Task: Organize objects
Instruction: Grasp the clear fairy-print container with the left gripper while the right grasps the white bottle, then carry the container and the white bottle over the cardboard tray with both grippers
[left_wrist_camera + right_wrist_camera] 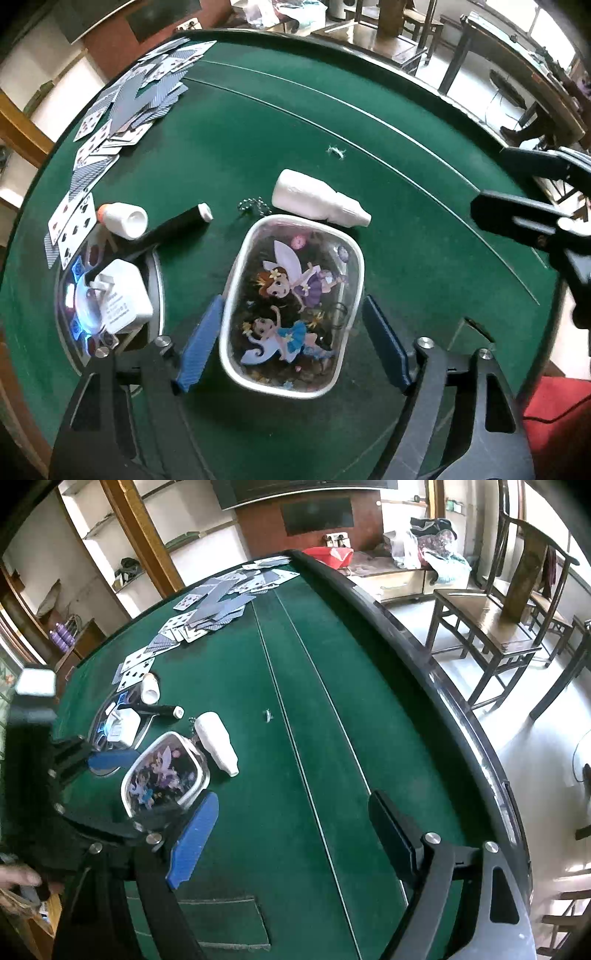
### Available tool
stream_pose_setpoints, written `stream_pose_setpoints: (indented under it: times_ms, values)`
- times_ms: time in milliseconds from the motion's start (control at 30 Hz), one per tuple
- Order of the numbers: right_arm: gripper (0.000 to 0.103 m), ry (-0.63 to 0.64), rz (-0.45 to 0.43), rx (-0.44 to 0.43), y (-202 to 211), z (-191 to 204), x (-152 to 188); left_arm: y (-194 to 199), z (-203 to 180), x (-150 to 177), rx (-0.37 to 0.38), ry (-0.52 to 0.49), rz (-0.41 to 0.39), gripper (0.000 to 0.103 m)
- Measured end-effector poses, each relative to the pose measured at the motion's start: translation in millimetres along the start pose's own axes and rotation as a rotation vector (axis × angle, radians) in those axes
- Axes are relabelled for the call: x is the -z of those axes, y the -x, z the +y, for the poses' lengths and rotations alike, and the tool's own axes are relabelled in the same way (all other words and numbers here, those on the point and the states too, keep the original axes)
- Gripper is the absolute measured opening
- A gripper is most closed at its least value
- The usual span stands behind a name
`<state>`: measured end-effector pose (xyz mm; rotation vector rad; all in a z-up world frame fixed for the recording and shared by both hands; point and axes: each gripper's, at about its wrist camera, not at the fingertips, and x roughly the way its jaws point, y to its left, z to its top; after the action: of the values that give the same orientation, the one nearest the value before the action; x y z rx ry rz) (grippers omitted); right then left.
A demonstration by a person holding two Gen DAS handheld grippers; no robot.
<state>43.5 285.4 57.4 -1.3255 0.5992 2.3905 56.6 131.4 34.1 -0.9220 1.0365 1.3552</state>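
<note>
Now our left tool (291, 343) straddles the fairy pouch (291, 310) (fingers wide); our right tool (291, 834) gapes over bare worktop (332, 709).

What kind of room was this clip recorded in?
Probably a home or small card room: a green felt card table strewn with playing cards, wooden chairs beside it, and wall shelving behind. Toiletry-like clutter suggests a lived-in household.
</note>
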Motion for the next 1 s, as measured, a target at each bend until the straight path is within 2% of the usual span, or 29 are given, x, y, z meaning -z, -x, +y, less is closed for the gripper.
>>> stream_pose_setpoints:
  times_ms: [200, 367, 400, 433, 500, 567, 800, 933, 1000]
  values:
    - [0.084, 0.027, 0.009, -0.006, -4.5, 1.6, -4.5, -1.8, 19.2, 4.5, -0.02, 0.129, -0.031, 0.08]
    - [0.083, 0.096, 0.01, -0.068, -13.3, 13.2, -13.5, 6.1, 32.1, 29.9, -0.041, 0.242, 0.022, 0.079]
    - [0.08, 0.114, 0.012, -0.085, -16.2, 17.2, -15.5, 8.5, 35.6, 37.1, -0.039, 0.269, 0.031, 0.079]
    - [0.072, 0.136, 0.02, -0.102, -20.5, 22.9, -17.9, 11.9, 38.6, 46.4, -0.04, 0.298, 0.038, 0.079]
    - [0.063, 0.172, 0.049, -0.151, -31.8, 34.8, -23.2, 18.5, 46.3, 69.0, -0.047, 0.368, 0.053, 0.079]
    - [0.062, 0.209, 0.074, -0.165, -43.4, 46.4, -27.2, 23.9, 49.8, 89.9, -0.068, 0.421, 0.062, 0.079]
    - [0.048, 0.356, 0.11, -0.103, -75.8, 81.3, -35.5, 40.6, 49.0, 142.5, -0.145, 0.523, 0.081, 0.08]
    - [0.026, 0.396, 0.146, -0.069, -93.2, 89.6, -36.5, 44.4, 55.1, 156.1, -0.158, 0.572, 0.079, 0.079]
    - [0.026, 0.413, 0.146, -0.052, -96.8, 93.0, -34.9, 48.2, 57.0, 162.4, -0.16, 0.61, 0.071, 0.079]
